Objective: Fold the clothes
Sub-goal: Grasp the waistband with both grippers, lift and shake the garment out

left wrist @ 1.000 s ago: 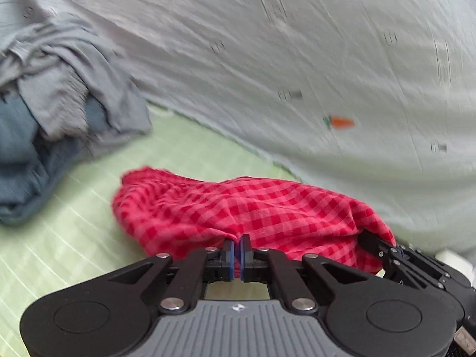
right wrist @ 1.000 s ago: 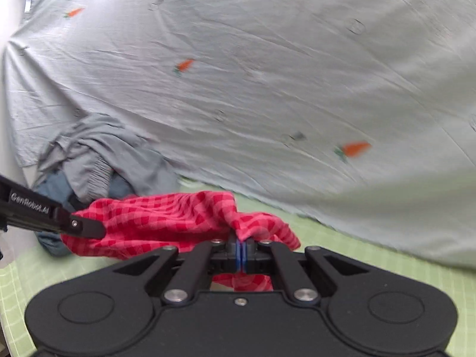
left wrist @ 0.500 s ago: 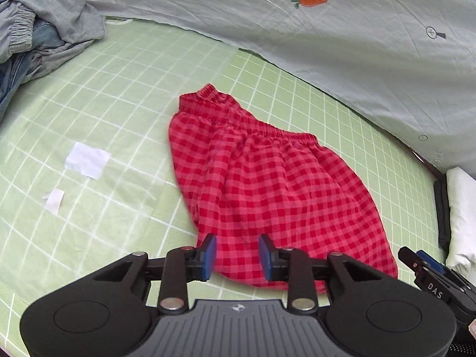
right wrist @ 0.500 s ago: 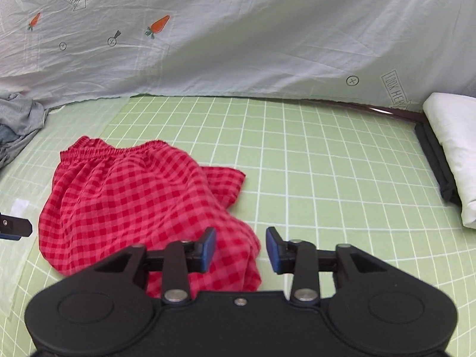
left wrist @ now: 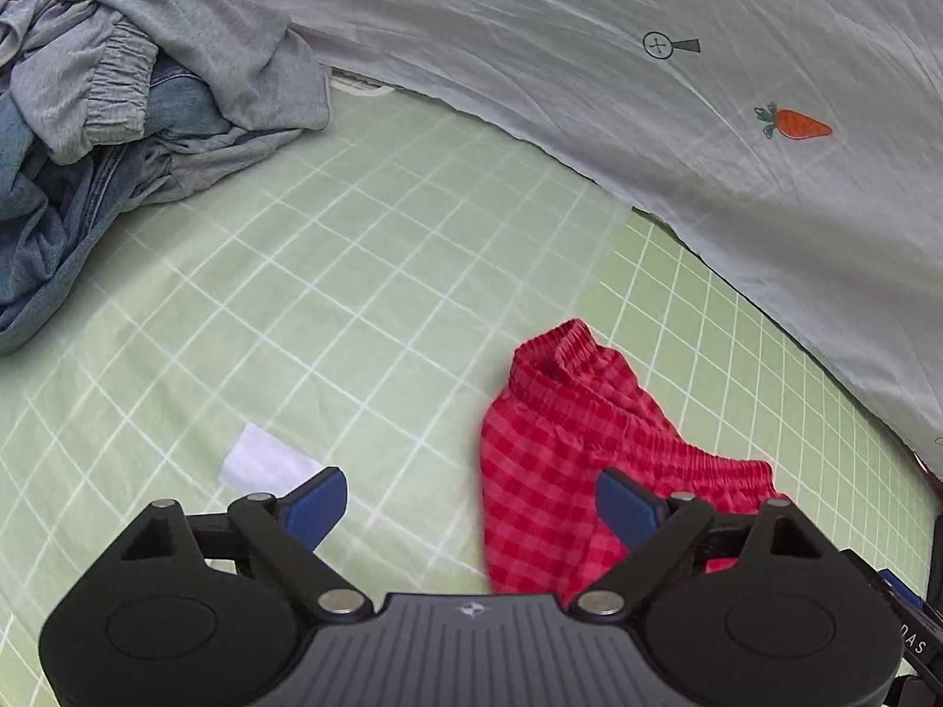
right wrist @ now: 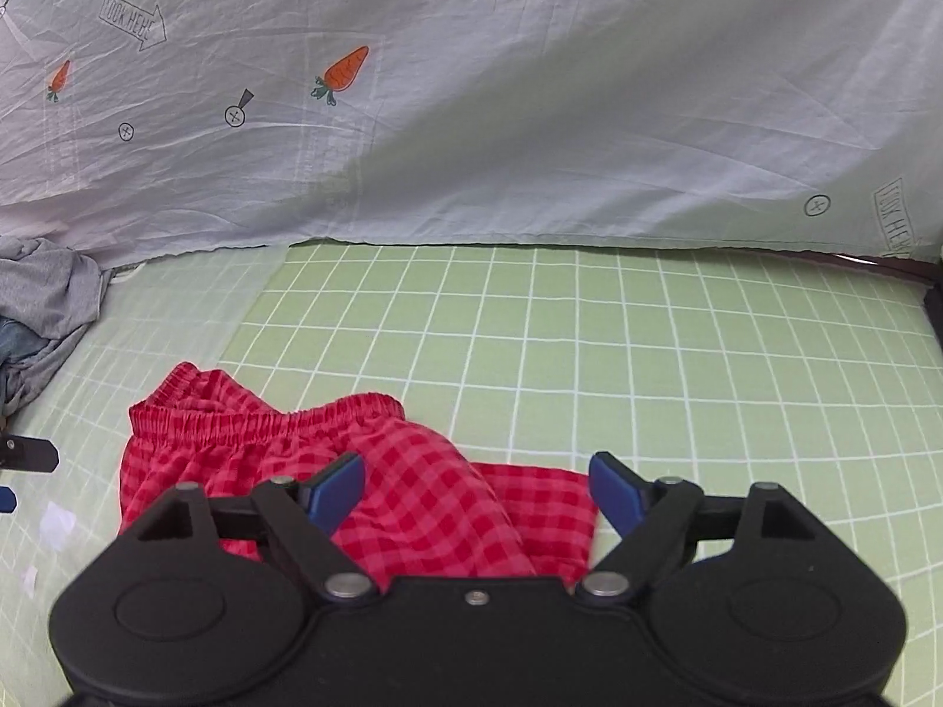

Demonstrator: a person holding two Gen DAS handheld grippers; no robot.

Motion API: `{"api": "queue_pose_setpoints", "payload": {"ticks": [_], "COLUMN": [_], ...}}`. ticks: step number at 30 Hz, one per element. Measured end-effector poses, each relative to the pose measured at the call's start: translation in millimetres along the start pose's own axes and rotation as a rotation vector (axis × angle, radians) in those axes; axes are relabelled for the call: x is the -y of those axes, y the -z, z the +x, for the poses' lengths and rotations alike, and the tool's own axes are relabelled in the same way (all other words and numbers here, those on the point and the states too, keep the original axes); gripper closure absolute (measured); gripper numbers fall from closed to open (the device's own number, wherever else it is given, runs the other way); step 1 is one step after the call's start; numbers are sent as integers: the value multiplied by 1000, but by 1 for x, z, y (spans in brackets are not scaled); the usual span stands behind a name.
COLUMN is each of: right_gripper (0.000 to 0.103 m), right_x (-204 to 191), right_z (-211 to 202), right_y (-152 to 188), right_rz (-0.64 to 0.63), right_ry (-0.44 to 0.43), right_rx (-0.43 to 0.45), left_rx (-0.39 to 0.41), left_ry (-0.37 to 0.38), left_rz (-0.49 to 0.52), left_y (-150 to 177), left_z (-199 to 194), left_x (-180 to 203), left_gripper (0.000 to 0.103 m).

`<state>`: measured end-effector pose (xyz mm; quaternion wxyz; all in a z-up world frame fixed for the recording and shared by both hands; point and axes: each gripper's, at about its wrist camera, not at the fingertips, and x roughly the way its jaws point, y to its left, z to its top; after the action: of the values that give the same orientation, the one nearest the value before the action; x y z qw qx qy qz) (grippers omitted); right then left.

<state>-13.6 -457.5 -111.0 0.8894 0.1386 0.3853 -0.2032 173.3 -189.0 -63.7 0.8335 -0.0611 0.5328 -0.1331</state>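
The red checked shorts lay on the green grid sheet, waistband toward the carrot-print cloth, one leg seemingly doubled under, though the view was partly blocked. A second before, both grippers had pinched the shorts aloft; now the left gripper and right gripper stood with jaws spread wide, released. So the shorts had been laid down, probably for folding, well apart from the grey and denim pile.
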Motion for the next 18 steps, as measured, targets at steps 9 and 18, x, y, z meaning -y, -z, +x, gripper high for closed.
{"api": "queue_pose_setpoints", "payload": {"ticks": [9, 18], "right_gripper": [19, 35], "right_x": [-28, -28], "right_z": [66, 86], "right_y": [-20, -15], "right_rz": [-40, -9], "right_ry": [-18, -98], "right_rx": [-110, -200], "left_rx": [-91, -158], "left_ry": [56, 68], "left_rz": [55, 178], "left_y": [-60, -71], "left_z": [72, 108], "left_x": [13, 43], "left_gripper": [8, 11]}}
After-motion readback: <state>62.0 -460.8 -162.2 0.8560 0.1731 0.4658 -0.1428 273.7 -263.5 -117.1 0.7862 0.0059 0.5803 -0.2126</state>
